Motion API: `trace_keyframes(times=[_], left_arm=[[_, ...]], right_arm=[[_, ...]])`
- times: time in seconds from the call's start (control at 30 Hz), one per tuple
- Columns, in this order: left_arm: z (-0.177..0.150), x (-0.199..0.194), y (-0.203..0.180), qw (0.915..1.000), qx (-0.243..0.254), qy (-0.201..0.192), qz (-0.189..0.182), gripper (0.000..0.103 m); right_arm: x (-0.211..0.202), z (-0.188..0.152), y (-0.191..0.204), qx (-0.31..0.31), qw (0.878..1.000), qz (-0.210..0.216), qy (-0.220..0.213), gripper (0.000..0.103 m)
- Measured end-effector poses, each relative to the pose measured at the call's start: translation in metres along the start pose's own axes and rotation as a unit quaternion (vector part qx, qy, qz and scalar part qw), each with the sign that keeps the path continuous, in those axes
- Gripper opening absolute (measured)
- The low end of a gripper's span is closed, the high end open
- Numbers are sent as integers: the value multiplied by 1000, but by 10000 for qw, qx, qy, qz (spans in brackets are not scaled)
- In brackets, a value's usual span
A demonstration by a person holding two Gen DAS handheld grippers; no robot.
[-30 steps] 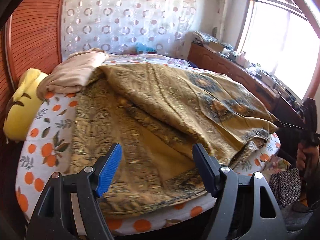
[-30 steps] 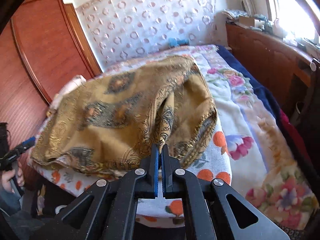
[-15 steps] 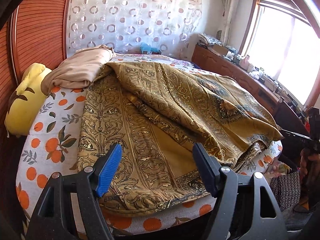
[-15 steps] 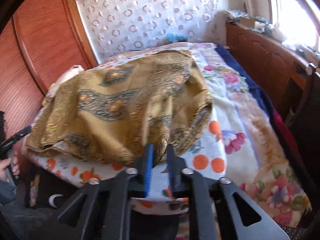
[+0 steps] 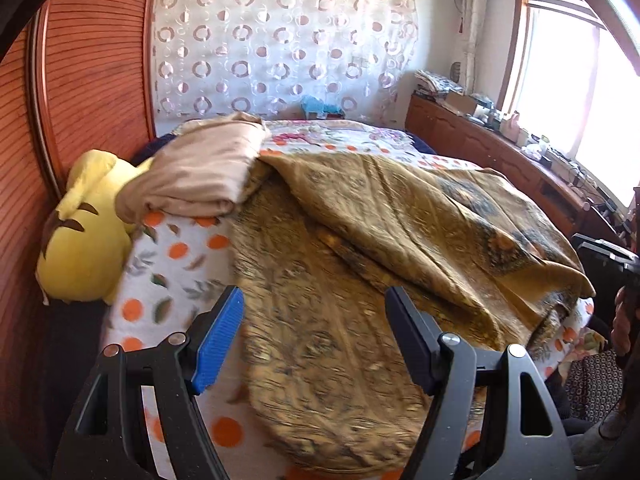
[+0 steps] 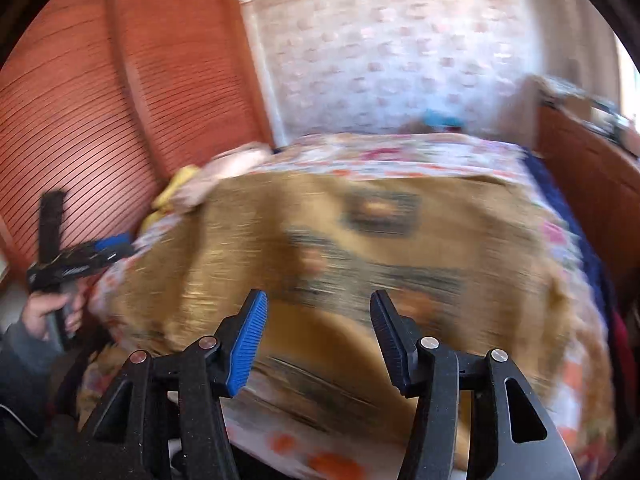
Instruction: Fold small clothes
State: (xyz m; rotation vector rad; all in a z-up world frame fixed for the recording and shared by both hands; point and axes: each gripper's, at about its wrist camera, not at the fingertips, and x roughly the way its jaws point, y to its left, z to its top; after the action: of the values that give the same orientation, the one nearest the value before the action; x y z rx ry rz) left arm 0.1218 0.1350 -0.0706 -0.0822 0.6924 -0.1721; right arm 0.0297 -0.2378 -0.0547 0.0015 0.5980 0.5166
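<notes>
Left wrist view: the left gripper point(image 5: 314, 338) hangs with its jaws spread wide and nothing between them, poised over the near edge of a gold patterned cloth point(image 5: 360, 280) that lies across the bed point(image 5: 172, 264). The cloth is partly doubled over, its upper layer lying diagonally over the lower one, with one corner hanging at the bed's right edge. Left of the cloth, the orange-print bedsheet is exposed. A folded beige garment point(image 5: 200, 176) rests at the cloth's far left corner, touching it, and a yellow plush toy point(image 5: 84, 240) sits just left of that garment against the wooden headboard point(image 5: 92, 88). A circle-patterned curtain point(image 5: 280, 48) hangs behind the bed; a wooden cabinet point(image 5: 500, 156) under the window runs along the bed's right side. Right wrist view, heavily motion-blurred: the right gripper point(image 6: 318, 340) also has its jaws well apart and empty, above the cloth's point(image 6: 360, 248) near edge. The person's left hand point(image 6: 52, 312) holds the other gripper's handle beyond the cloth's left side. Finer detail of the cloth's folds cannot be told in this view.
</notes>
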Motion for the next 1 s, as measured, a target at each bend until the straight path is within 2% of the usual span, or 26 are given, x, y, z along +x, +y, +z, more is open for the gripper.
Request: trace_keyframes(times=[0.17,0.3,0.53,0.73,0.83,0.9,0.93,0.97,1.0], left_arm=[[3,-8,26,9997,-139,-62,183,74],[2,-12,47,9993,-243,-30,295,74],[5,-11,81,9983,-271,52,520,74],[15,-2,102,9979,-348,91,547,74],[18,-1,106,9978,-359,86,559,74],[20,0,107,9979,-367,87,522,74],[23,3,107,9981,-371,93,488,74],[26,5,106,9982,-364,100,466,74],[30,9,104,9984,-342,115,429,74]], right_arm=[[62,10,65,-415,9937,969,392,56],[99,9,108,-829,9839,1431,675,56],[153,11,159,-1209,9664,1939,1173,56],[175,9,186,-1475,9533,2255,1362,56],[177,9,193,-1626,9506,2254,1385,56],[181,4,195,-1746,9521,2097,1379,46],[181,4,195,-1805,9543,1984,1315,28],[184,4,196,-1855,9564,1849,1296,5],[184,6,192,-1827,9588,1763,1274,5]])
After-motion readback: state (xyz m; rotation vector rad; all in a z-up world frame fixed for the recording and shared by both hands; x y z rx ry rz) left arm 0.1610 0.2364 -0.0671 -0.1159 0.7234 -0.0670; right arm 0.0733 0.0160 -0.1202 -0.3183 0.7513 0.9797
